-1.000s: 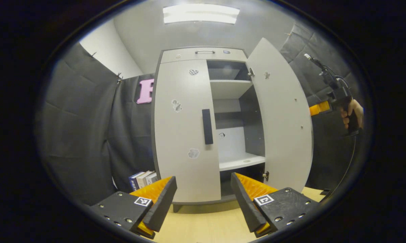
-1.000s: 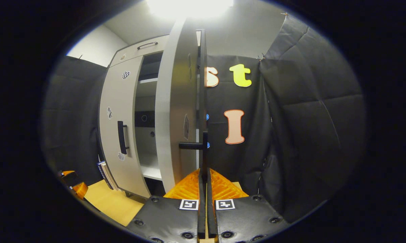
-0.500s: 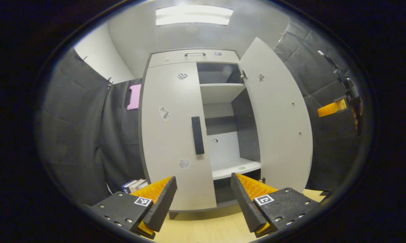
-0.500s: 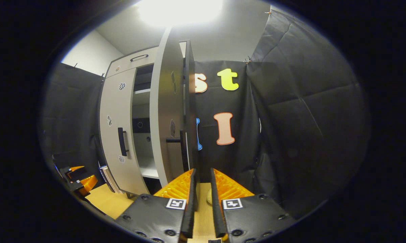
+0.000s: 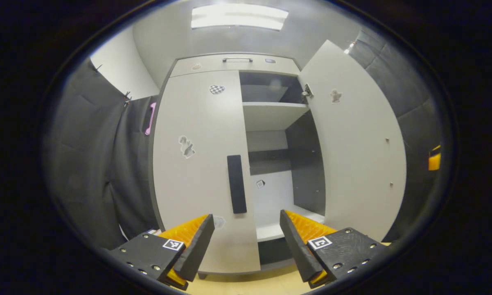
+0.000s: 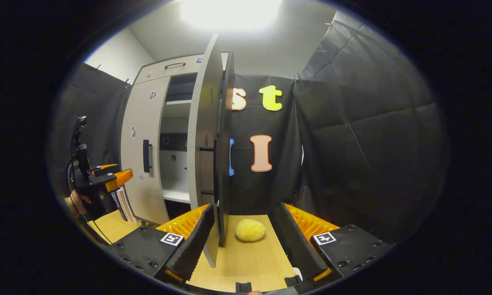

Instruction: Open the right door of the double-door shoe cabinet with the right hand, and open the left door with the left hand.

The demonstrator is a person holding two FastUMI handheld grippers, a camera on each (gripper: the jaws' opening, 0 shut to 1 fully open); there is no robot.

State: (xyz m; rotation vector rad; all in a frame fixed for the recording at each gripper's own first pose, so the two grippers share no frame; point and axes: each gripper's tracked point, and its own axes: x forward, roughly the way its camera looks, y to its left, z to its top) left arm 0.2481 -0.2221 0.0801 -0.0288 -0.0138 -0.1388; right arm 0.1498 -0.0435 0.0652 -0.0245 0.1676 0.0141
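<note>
Right door (image 5: 354, 143) stands open, so with both my left tool (image 5: 246, 241) and right tool (image 6: 246, 241) spread empty, I next must pinch the left door's handle (image 5: 236, 184) and pull.

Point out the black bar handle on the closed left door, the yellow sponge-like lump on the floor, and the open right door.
Black bar handle on the closed left door (image 5: 236, 184): left gripper view, mid-bar.
Yellow sponge-like lump (image 6: 250, 230): right gripper view, its centre.
Open grey right door (image 5: 356, 147): left gripper view, middle of its inner face.

Left tool (image 5: 246, 241) gapes before closed left door (image 5: 201, 164); right door (image 5: 356, 147) open.
</note>
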